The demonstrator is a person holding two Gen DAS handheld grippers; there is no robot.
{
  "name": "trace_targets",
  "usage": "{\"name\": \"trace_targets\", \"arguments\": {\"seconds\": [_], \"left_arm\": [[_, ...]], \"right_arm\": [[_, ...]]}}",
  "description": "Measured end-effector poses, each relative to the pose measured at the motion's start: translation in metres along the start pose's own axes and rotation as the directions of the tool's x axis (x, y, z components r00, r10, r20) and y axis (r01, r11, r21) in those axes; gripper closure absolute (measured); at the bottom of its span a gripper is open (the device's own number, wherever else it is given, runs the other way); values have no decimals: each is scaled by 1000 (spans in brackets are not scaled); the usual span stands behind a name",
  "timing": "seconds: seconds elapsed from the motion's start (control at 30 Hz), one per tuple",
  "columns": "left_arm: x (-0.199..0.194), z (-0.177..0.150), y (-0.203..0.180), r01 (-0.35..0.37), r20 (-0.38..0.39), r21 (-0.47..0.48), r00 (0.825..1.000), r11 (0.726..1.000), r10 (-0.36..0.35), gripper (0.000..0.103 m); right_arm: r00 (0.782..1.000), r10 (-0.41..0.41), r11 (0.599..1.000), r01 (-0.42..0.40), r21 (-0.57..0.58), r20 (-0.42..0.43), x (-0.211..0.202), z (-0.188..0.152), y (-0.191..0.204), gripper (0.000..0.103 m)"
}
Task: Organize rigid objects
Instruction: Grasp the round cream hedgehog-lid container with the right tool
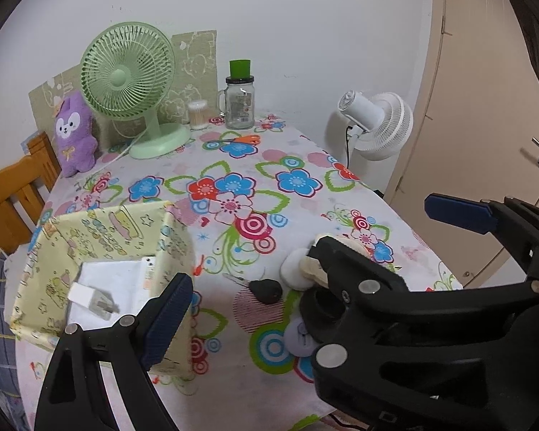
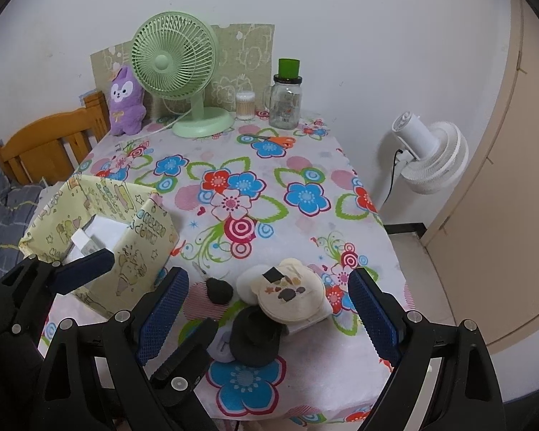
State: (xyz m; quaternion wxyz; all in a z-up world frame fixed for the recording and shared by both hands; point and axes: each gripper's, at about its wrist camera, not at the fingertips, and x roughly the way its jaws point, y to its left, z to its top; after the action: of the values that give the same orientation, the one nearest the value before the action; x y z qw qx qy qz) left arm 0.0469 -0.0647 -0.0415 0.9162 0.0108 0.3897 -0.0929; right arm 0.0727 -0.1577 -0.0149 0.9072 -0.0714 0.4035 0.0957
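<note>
Both claws are held spread and empty: the right gripper (image 2: 269,318) is poised over the cream bear-shaped item (image 2: 291,292), black disc (image 2: 255,341) and car key (image 2: 219,290); the left gripper (image 1: 305,280) hangs beside the yellow box (image 1: 100,251), where a white charger (image 1: 90,298) is already stowed. Most pieces are judged still unsorted

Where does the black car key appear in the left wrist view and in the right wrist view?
Left wrist view: the black car key lies low in the centre, right of the yellow box, beside the white round items.
Right wrist view: the key lies lower centre, just right of the box.
Shared landmark: the green fan at the table's far side.
</note>
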Motion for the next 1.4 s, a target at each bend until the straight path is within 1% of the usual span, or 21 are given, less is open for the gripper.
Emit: {"name": "trace_targets", "arguments": {"seconds": [0.23,0.77,0.97,1.07,1.3,1.4], "left_arm": [[15,-5,-12,13,-14,13,1000,1000,-12,10],[44,-16,-29,24,-52,35,998,999,-23,10],[59,-19,-28,24,-73,35,997,999,-22,11],[68,-21,-26,14,-85,39,996,999,-11,11],[85,-21,-17,10,-109,11,994,1000,-9,11],[91,-21,-11,6,-119,-3,993,1000,-6,11]], "right_arm": [[1000,-3,1000,3,-9,-18,11,-9,-10,11],[998,12,999,-10,37,-56,38,-29,-30,11],[997,26,999,-23,50,-75,53,-34,-34,11],[996,29,998,-25,51,-89,63,-36,-35,11],[993,40,998,-34,54,-107,82,-35,-37,11],[991,34,998,-25,63,-132,92,-33,-38,11]]}}
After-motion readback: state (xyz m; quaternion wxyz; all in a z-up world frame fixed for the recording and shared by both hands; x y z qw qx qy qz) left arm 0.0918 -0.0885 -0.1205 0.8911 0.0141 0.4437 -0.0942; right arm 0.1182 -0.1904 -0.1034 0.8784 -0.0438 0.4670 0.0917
